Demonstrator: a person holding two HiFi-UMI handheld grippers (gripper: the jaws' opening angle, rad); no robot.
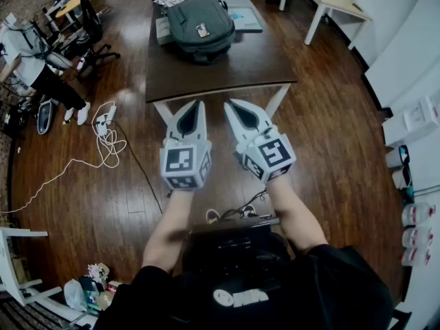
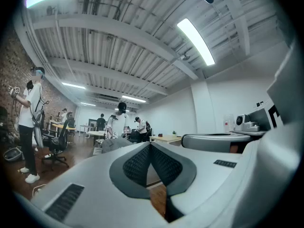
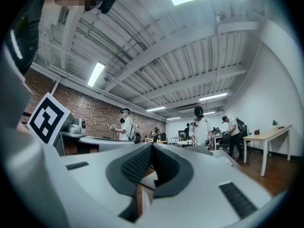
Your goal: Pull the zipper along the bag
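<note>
While forearms (image 1: 168,225) reach forward side by side | left tool (image 1: 198,104) jaws together, empty | right tool (image 1: 232,104) jaws together, empty

The bag (image 1: 200,27) is dark grey-green, the table (image 1: 220,71) dark brown, the floor (image 1: 344,150) reddish-brown planks. My left gripper (image 1: 199,106) and right gripper (image 1: 232,105) are pale grey, with black-and-white square markers (image 1: 180,159).

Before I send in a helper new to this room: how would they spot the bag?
Find the dark brown table on the wood floor. On its far half lies the grey-green backpack, the only bulky thing there; its neighbours are flat papers.
</note>
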